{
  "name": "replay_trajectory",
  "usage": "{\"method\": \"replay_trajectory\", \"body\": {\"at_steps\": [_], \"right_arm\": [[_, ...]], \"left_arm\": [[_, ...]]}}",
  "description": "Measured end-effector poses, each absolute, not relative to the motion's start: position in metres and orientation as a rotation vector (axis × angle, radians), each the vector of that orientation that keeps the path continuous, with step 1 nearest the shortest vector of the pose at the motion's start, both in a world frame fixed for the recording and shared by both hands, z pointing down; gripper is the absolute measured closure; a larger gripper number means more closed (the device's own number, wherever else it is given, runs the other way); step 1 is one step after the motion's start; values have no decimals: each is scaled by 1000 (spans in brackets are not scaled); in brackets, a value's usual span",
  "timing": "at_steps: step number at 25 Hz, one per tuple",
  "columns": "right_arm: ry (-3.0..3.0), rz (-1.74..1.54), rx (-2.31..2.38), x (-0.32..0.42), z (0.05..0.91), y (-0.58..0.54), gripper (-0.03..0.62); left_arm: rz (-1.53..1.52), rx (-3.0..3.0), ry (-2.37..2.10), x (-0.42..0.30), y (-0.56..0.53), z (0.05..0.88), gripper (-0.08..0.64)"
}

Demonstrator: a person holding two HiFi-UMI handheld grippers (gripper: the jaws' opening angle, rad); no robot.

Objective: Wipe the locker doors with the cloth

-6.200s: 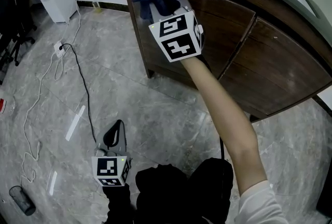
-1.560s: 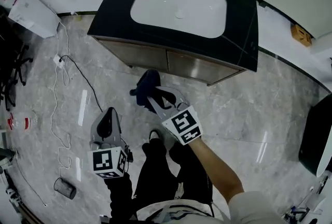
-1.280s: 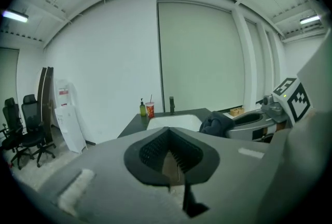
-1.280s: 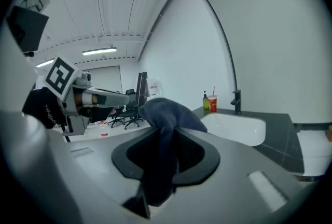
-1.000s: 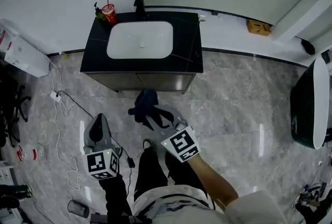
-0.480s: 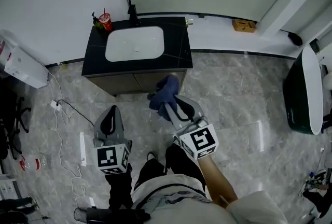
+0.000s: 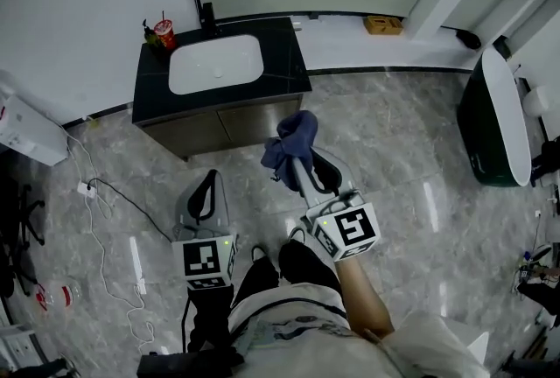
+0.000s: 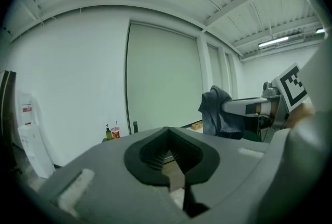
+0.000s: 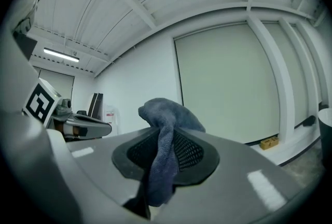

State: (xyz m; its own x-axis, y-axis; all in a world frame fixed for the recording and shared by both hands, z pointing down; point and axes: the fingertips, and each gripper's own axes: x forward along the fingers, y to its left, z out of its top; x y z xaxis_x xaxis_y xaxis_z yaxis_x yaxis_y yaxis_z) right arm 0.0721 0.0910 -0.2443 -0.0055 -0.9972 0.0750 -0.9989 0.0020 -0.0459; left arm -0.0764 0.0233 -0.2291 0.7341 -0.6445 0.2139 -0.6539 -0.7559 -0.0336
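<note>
Cloth [image 7: 291,147] sits clamped in the right gripper [image 7: 298,164]; left gripper [image 7: 208,180] lies to its left; cabinet [image 7: 229,124] stands ahead of both, apart

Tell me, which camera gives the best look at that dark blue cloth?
The right gripper view: the dark blue fluffy cloth fills its middle, pinched between the right tongs, with its folds clear. The head view shows it only as a small bunch at the tongs' tip. The left gripper view shows it from the side, small, right of centre.
</note>
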Motion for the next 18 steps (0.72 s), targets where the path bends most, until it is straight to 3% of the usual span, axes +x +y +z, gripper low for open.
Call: {"method": "replay_trajectory", "body": {"at_steps": [18], "right_arm": [[-2198, 75, 2212, 103, -271, 116, 520]], "left_arm": [[273, 2910, -1117, -47, 53, -259, 560]]}}
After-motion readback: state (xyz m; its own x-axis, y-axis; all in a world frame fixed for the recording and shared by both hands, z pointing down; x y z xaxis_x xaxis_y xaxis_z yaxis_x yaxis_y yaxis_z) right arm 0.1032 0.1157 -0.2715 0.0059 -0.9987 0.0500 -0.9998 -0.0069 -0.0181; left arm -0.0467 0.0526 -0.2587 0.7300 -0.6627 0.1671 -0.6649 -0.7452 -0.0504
